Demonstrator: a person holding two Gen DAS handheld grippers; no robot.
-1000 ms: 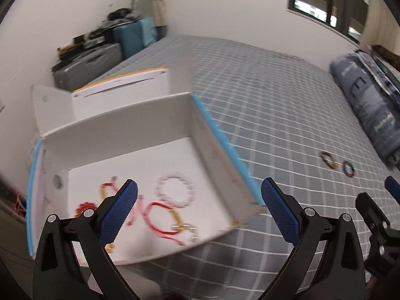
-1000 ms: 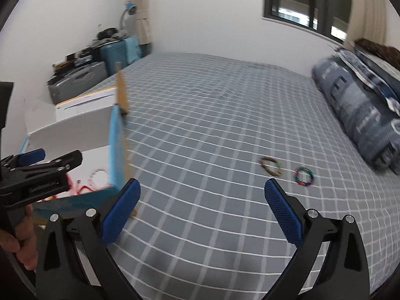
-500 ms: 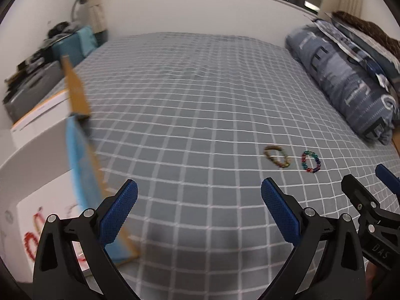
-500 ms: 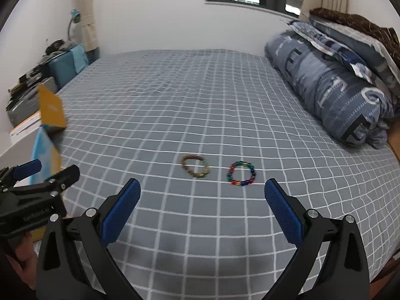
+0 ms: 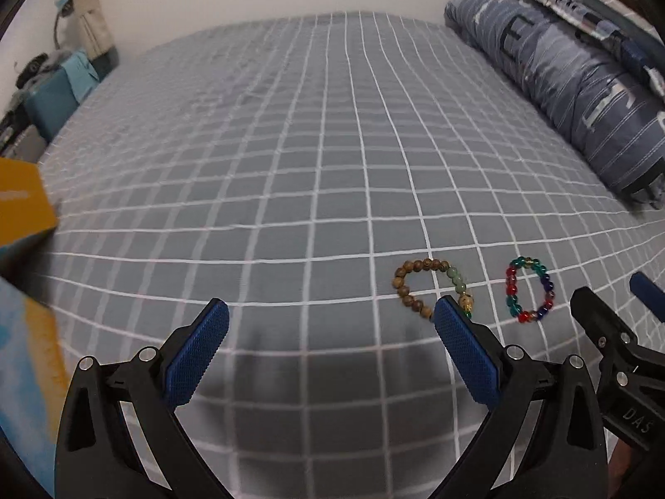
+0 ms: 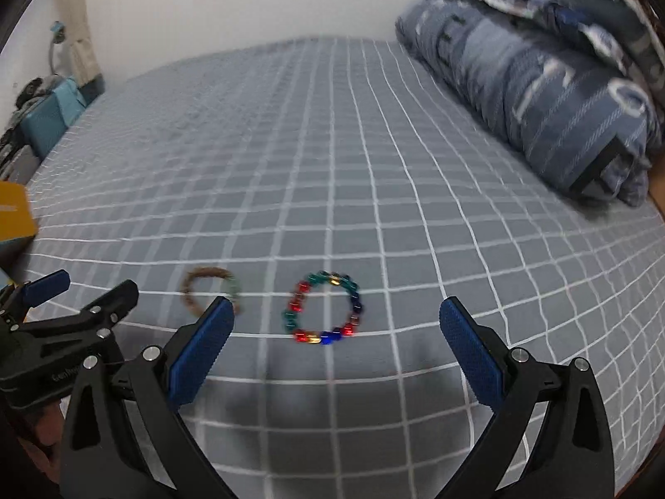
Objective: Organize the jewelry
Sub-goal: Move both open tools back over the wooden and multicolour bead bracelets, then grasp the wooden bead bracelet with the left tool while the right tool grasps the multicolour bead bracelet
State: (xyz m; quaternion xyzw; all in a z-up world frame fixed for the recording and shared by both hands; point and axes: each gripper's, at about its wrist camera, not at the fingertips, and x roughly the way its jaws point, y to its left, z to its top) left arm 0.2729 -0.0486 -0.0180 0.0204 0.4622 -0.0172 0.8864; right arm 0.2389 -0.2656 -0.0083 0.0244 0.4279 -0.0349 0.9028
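Two bead bracelets lie side by side on the grey checked bedspread. A brown wooden-bead bracelet (image 5: 432, 287) with a few green beads lies just beyond my left gripper's right fingertip; it is blurred in the right wrist view (image 6: 210, 289). A multicoloured glass-bead bracelet (image 5: 530, 289) lies to its right, and sits between and just ahead of my right gripper's fingers (image 6: 324, 312). My left gripper (image 5: 332, 324) is open and empty. My right gripper (image 6: 334, 320) is open and empty. Each gripper shows at the edge of the other's view.
The box's yellow and blue flap (image 5: 20, 208) stands at the far left edge. A rolled blue striped duvet (image 5: 582, 83) lies along the right side of the bed. Luggage and clutter (image 5: 50, 87) stand beyond the bed's far left corner.
Both grippers have swung right, away from the white box with bracelets in it, and come down close to the two bracelets on the bed. Both jaws have stayed open.
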